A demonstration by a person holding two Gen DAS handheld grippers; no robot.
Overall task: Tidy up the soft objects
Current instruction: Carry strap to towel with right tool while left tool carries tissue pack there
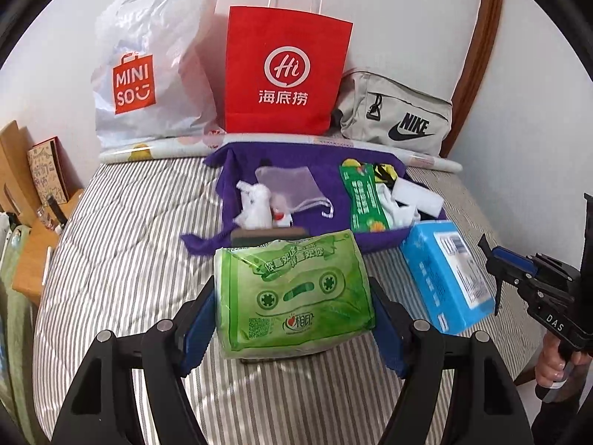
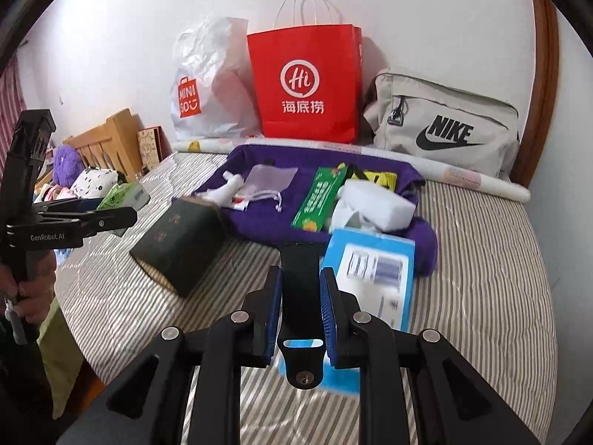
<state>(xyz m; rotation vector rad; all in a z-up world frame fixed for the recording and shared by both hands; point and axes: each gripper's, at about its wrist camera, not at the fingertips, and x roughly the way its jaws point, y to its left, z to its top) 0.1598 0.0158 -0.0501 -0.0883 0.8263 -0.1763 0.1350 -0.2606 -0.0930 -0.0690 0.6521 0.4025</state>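
Gripping green tissue pack [image 1: 296, 296] between its pads, left tool [image 1: 292, 319] holds it above the striped bed [image 1: 122, 252]; right tool [image 2: 301, 311] clamps narrow on black strap [image 2: 300, 282].

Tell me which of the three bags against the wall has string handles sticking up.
The red paper bag, standing in the middle. The white plastic bag on its left is crumpled with no such handles, and the grey pouch on its right lies low.

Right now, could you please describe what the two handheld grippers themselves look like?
Both are black, angular frames with round silver pivot bolts and blue ribbed pads lining the fingers. The left gripper bears white "GenRobot.AI" lettering on its side; the right gripper shows "DAS". Each has a black pistol-style handle.
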